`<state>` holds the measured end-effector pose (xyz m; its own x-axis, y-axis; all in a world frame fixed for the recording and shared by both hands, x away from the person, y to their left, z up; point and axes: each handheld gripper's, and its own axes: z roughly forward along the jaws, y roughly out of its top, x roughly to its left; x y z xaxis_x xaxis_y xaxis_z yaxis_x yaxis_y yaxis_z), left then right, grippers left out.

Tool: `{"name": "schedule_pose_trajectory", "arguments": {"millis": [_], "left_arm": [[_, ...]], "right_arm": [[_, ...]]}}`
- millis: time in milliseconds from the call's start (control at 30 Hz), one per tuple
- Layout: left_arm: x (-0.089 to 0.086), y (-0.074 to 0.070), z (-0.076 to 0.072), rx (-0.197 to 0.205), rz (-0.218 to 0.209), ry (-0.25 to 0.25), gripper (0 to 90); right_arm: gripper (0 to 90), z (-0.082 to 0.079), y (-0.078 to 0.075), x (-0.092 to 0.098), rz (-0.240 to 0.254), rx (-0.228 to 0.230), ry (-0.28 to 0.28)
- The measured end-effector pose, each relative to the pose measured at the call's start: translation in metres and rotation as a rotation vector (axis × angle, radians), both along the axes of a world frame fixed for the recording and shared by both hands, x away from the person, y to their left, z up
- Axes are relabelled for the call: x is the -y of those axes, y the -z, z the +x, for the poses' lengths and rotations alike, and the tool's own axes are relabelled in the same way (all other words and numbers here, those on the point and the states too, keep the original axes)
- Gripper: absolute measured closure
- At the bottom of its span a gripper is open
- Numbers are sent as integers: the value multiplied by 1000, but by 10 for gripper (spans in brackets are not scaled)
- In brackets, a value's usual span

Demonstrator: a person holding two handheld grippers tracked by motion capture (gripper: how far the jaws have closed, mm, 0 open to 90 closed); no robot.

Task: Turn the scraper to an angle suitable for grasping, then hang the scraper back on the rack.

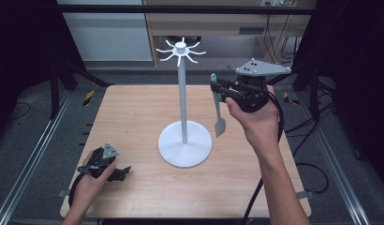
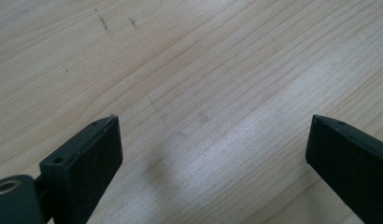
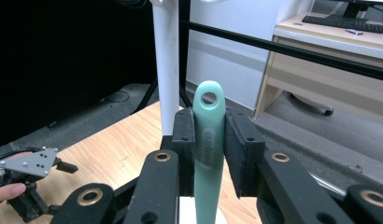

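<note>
Your left gripper point(image 1: 119, 174) rests low on the pale, fine-grained wooden table point(image 1: 134, 117), its black jaws spread wide over bare wood. Farther in, your right gripper point(image 1: 217, 88) is raised above the table just right of the white metal hook stand point(image 1: 183, 105), its padded jaws pinching the handle of a smooth mint-green plastic spatula point(image 3: 209, 144) that hangs blade-down, hanging hole uppermost.
</note>
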<state>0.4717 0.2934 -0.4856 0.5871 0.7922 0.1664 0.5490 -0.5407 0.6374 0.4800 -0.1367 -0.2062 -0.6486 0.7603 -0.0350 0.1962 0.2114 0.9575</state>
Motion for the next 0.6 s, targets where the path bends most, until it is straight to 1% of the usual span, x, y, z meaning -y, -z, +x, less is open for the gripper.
{"name": "schedule_pose_trajectory", "arguments": {"millis": [133, 600], "left_arm": [[0, 0, 0, 2, -5, -3, 35], [0, 0, 0, 0, 1, 4, 36]], "right_arm": [[749, -2, -3, -2, 5, 5, -7], [748, -8, -16, -10, 16, 33, -27]]}}
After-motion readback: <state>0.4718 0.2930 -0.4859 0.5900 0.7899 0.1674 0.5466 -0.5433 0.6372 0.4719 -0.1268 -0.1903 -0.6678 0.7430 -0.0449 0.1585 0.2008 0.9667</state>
